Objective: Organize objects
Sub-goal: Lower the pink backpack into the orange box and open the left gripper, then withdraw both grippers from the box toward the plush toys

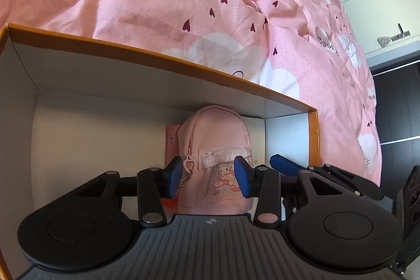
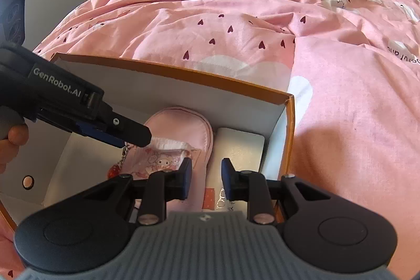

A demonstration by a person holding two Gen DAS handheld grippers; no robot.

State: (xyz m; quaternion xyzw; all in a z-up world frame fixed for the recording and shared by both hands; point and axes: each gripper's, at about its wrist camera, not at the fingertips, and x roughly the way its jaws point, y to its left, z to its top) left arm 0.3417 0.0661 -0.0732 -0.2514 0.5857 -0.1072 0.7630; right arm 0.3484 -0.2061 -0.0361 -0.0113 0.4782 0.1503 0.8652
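Left wrist view shows the small pink fabric backpack (image 1: 212, 148) lying inside the orange-rimmed cardboard box (image 1: 157, 54) on the bed, between the spread fingers (image 1: 173, 175) of the left gripper (image 1: 208, 176). Right gripper (image 2: 206, 179) fingers stand apart, pinching nothing, above a flat white card (image 2: 239, 148) beside the backpack.

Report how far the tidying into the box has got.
Done: the pink mini backpack and a white flat item lie inside the orange-rimmed box. In hand: nothing; left gripper stands open around the backpack, right gripper empty. Left: nothing else visible outside.

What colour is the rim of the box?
Orange on the box rim; clearest in the right wrist view.
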